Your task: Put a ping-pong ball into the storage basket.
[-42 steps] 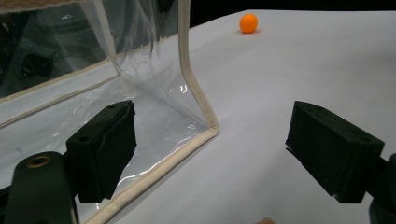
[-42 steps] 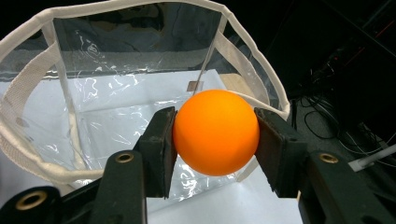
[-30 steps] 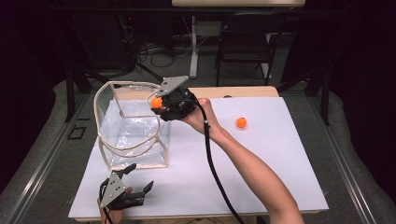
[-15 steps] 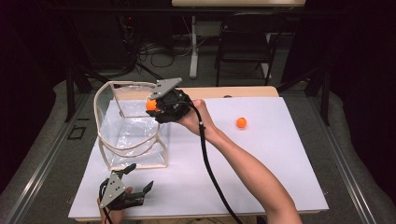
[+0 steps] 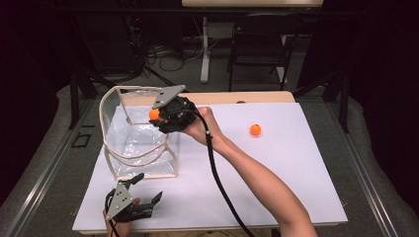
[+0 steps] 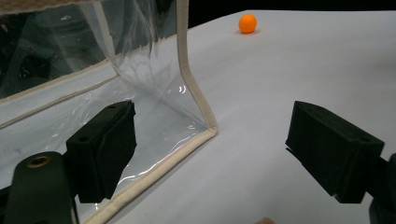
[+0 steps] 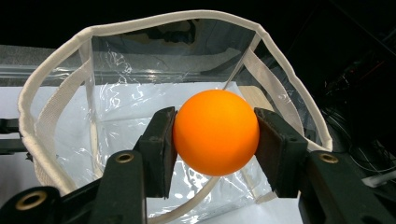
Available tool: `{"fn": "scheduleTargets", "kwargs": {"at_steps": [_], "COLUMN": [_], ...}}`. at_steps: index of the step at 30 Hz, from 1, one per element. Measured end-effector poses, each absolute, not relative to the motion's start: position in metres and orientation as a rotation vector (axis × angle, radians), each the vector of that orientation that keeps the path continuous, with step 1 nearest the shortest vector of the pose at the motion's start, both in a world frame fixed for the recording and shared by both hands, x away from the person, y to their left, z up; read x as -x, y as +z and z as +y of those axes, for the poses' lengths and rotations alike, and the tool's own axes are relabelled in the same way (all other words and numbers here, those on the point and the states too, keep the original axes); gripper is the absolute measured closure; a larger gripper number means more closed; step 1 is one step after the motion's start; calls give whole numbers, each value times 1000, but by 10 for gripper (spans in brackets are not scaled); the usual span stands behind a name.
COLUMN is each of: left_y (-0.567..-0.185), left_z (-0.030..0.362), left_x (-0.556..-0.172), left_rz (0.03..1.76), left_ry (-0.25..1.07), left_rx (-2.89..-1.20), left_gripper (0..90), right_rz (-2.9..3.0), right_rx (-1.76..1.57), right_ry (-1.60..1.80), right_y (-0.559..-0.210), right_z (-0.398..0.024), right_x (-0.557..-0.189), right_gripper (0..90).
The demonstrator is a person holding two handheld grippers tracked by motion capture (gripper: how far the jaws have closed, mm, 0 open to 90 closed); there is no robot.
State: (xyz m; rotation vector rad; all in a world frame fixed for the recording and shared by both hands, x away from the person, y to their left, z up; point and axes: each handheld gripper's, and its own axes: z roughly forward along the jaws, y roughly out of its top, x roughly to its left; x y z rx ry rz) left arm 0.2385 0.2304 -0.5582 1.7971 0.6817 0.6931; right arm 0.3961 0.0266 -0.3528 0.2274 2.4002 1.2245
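At the table's near left corner, in front of the clear bag [image 5: 141, 143], the left gripper [image 5: 148, 190] rests in a hand on the white sheet [image 5: 276, 177], its jaws standing wide apart with nothing between them. In the left gripper view those jaws frame the bag's near bottom corner [image 6: 208, 128], which lies just ahead of them, untouched. The bag stands upright with its cream-trimmed mouth open. Over the bag's right rim, the right gripper [image 5: 157, 114] is clamped on an orange ball [image 5: 154, 114]; the right gripper view shows the ball [image 7: 216, 132] pinched between both pads, poised above the bag's open mouth [image 7: 56, 107]. A black cable [image 5: 222, 187] trails from that gripper back along the forearm. Well to the right of the bag, a second ball [image 5: 255, 130] sits alone on the sheet.
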Motion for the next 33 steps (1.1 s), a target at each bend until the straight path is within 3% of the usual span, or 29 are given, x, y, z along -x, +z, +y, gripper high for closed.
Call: {"fn": "scheduleTargets", "kwargs": {"at_steps": [33], "left_y": [-558], "left_z": [230], "left_x": [-239], "left_rz": [685], "left_ry": [691], "left_rx": [-1794], "left_gripper": [157], "right_rz": [2464], "right_rx": [-217], "right_ry": [1157], "right_y": [-363], "right_z": [51], "right_x": [-393], "right_gripper": [508]}}
